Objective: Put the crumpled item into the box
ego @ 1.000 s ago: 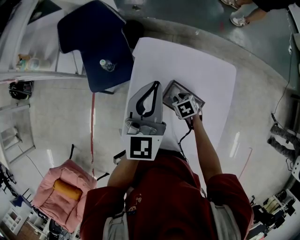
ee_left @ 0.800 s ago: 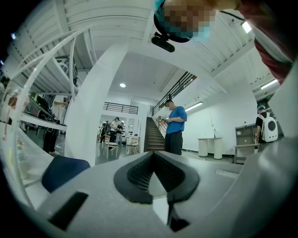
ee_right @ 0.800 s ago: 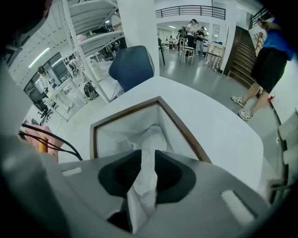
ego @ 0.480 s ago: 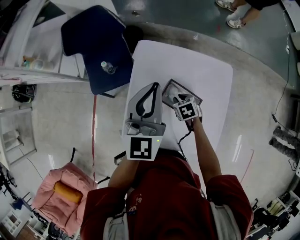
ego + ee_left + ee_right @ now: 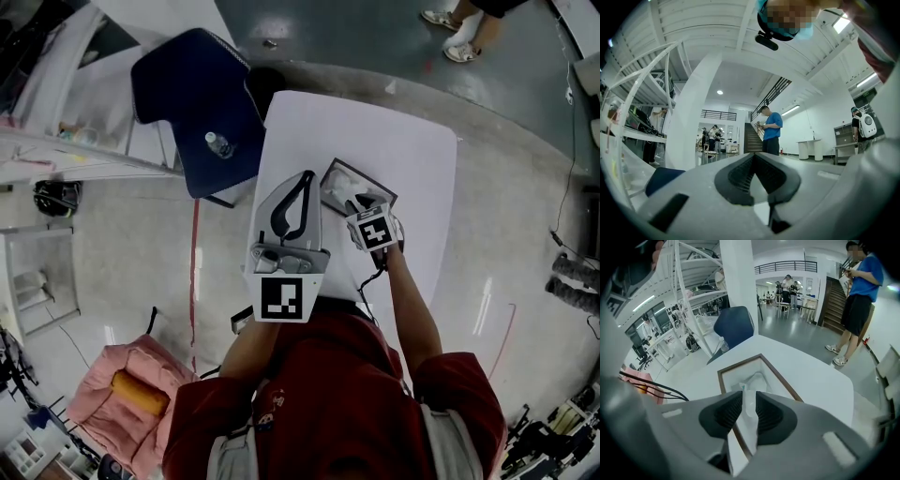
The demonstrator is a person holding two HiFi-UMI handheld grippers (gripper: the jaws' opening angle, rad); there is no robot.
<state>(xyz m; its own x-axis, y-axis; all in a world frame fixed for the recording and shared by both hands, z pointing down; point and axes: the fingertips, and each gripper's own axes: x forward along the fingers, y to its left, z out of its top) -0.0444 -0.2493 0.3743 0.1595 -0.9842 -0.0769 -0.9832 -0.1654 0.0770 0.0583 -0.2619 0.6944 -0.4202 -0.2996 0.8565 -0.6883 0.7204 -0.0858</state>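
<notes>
right gripper view only: the right gripper (image 5: 749, 398) is over the box (image 5: 739, 363), jaws pinched in on the crumpled item (image 5: 754, 380). white stuff fills the thin gap between them. in the head view that bit is too small to tell.
left gripper view only: the left gripper (image 5: 753, 155) points up and away from the box, at a hall with a person in a blue shirt (image 5: 771, 127) by a staircase (image 5: 751, 138). its jaw tips meet and there's nothing in them.
head view only: both tools at once. left gripper (image 5: 309, 176) is just left of the box, right gripper (image 5: 362, 208) at the box's near edge.
arms: right forearm (image 5: 412, 305) reaches straight toward the box, left arm (image 5: 246, 349) is pulled in close to the body.
box: open top, dark rim, sitting on the white table (image 5: 375, 127). the crumpled item runs from the jaws into it, bunched up inside.
past the box: blue chair (image 5: 192, 94) off to its far left, with a bottle (image 5: 217, 143) on the seat.
</notes>
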